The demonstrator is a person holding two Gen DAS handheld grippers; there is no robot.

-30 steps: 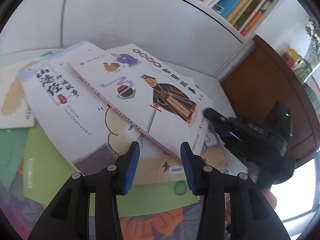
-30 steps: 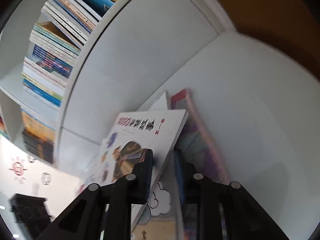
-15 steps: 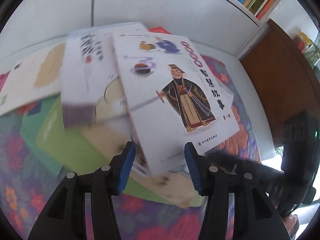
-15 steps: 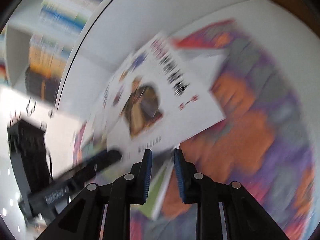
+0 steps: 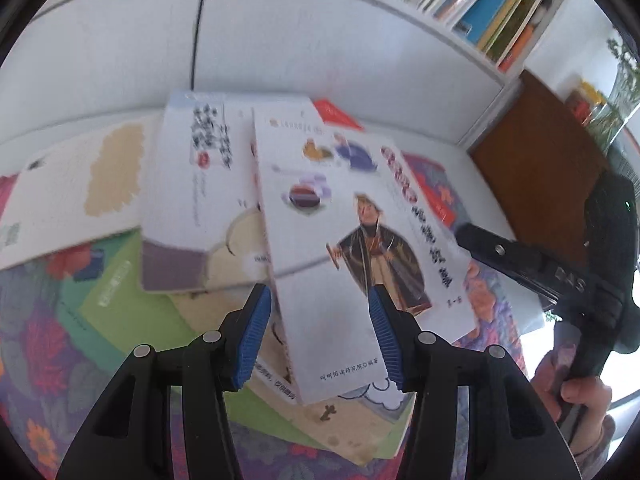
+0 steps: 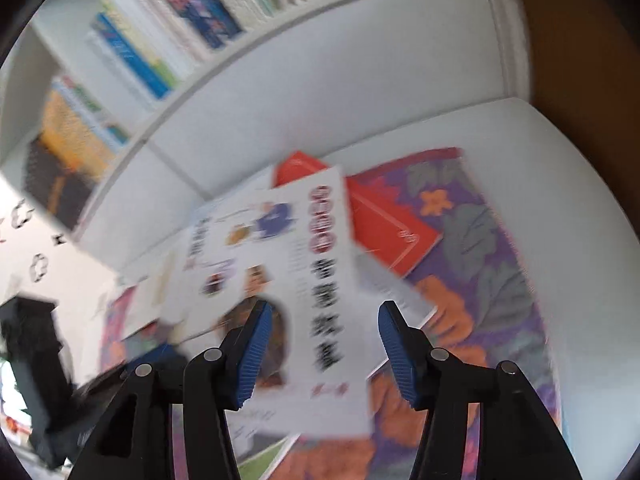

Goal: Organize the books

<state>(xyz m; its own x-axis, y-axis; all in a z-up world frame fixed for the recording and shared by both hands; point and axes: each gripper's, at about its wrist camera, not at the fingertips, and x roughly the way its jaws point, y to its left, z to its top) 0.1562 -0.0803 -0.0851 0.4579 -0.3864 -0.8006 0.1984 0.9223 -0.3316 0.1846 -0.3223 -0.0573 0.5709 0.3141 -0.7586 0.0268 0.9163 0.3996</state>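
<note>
A white book with a robed figure on its cover (image 5: 344,240) lies on top of a loose pile of books on a floral cloth (image 5: 36,360); it also shows in the right wrist view (image 6: 280,280). My left gripper (image 5: 320,332) is open, its blue pads either side of the book's near end, just above it. My right gripper (image 6: 324,344) is open above the same book and holds nothing. From the left wrist view the right gripper's black body (image 5: 540,272) sits at the book's right edge. A red book (image 6: 384,224) lies under the pile.
A white book with black calligraphy (image 5: 192,200), a cream-patch book (image 5: 80,192) and a green book (image 5: 132,312) lie in the pile. A white shelf unit with upright books (image 5: 480,12) stands behind. A brown wooden cabinet (image 5: 540,184) stands to the right.
My right gripper has let go of the robed-figure book and opened wide, pulling back. The book now lies flat on the pile. My left gripper has moved in over its near end.
</note>
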